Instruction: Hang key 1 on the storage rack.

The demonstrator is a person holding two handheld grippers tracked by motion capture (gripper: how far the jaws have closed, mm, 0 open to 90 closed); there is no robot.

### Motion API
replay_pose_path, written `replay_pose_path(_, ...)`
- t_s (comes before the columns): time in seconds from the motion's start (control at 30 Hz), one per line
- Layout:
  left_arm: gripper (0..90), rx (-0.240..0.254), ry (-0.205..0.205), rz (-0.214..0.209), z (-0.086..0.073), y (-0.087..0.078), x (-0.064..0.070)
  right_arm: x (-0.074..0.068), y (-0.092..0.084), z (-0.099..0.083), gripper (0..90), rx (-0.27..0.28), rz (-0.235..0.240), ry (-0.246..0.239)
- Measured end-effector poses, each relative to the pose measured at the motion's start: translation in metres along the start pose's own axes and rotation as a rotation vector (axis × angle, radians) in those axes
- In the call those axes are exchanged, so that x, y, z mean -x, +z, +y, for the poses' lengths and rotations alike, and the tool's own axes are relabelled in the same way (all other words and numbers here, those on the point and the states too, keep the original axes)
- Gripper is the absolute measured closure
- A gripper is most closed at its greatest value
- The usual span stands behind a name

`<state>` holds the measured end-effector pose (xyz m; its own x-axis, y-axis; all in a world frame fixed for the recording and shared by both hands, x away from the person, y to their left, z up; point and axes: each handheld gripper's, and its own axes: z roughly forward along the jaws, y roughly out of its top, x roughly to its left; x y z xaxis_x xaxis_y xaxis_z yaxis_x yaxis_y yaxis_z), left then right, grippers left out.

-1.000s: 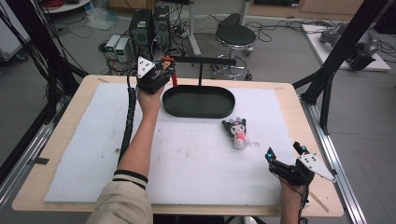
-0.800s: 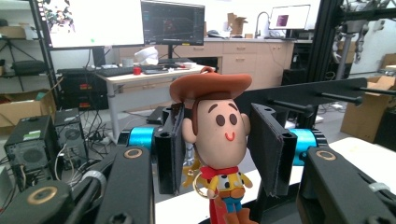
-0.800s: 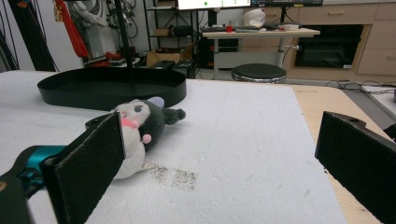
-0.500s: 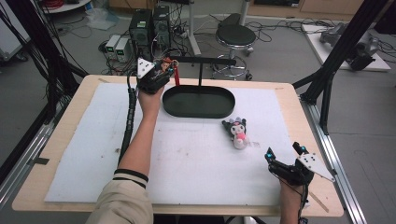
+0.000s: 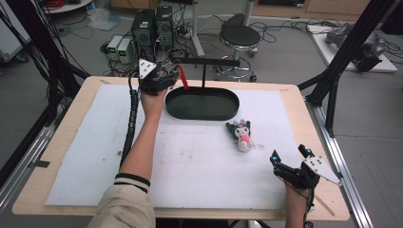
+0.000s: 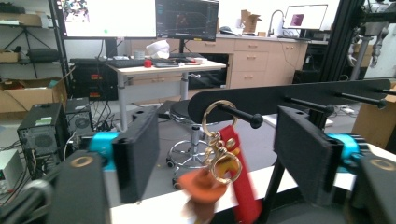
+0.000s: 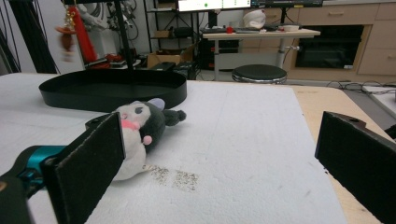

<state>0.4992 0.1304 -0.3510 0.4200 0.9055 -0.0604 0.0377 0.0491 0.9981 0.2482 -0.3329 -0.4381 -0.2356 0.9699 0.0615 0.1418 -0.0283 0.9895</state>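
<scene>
A keychain (image 6: 219,140) with a gold ring, a red strap and an orange-brown charm hangs from a peg of the black rack (image 6: 299,95). My left gripper (image 6: 219,156) is open, one jaw on each side of the keychain and not touching it. In the high view the left gripper (image 5: 174,77) is at the rack's left end, beside the red keychain (image 5: 183,79). A black-and-white plush toy (image 5: 241,133) lies on the white mat. My right gripper (image 5: 289,153) stands open near the front right, short of the plush toy (image 7: 140,133).
The rack stands in a black oval tray (image 5: 202,104) at the back of the white mat (image 5: 190,161). More pegs (image 6: 359,98) stick out along the bar. The wooden table edge (image 5: 318,137) runs close on the right. Computers and a stool sit on the floor behind.
Hardly anything has moved. The keychain's charm looks blurred, as if swinging a little. The right gripper has stayed put.
</scene>
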Motion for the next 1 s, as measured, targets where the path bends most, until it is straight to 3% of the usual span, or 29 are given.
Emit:
replay_pose_path(0.1, 14.6, -0.01, 0.007, -0.001, 0.002, -0.004, 0.001, 0.0, 0.0, 0.001, 0.8, 0.004, 0.001, -0.001)
replay_pose_path(0.17, 14.2, -0.014, 0.008, -0.005, 0.003, -0.007, 0.001, 0.0, -0.001, 0.001, 0.8, 0.005, 0.002, -0.001)
replay_pose_path(0.23, 6.5, -0.019, 0.011, 0.002, 0.004, -0.011, 0.001, 0.0, 0.0, 0.001, 0.8, 0.006, 0.005, -0.003)
replay_pose_path(0.47, 1.7, -0.045, 0.018, 0.006, 0.008, -0.026, -0.004, -0.003, 0.0, 0.003, 0.8, 0.011, 0.009, -0.003)
replay_pose_path(0.73, 1.7, -0.003, 0.052, 0.022, 0.012, -0.052, -0.004, -0.006, 0.0, 0.005, 0.8, 0.016, 0.017, -0.007)
replay_pose_path(1.0, 1.7, 0.041, 0.045, 0.053, 0.017, -0.087, -0.018, -0.01, 0.0, 0.007, 0.8, 0.02, 0.027, -0.016)
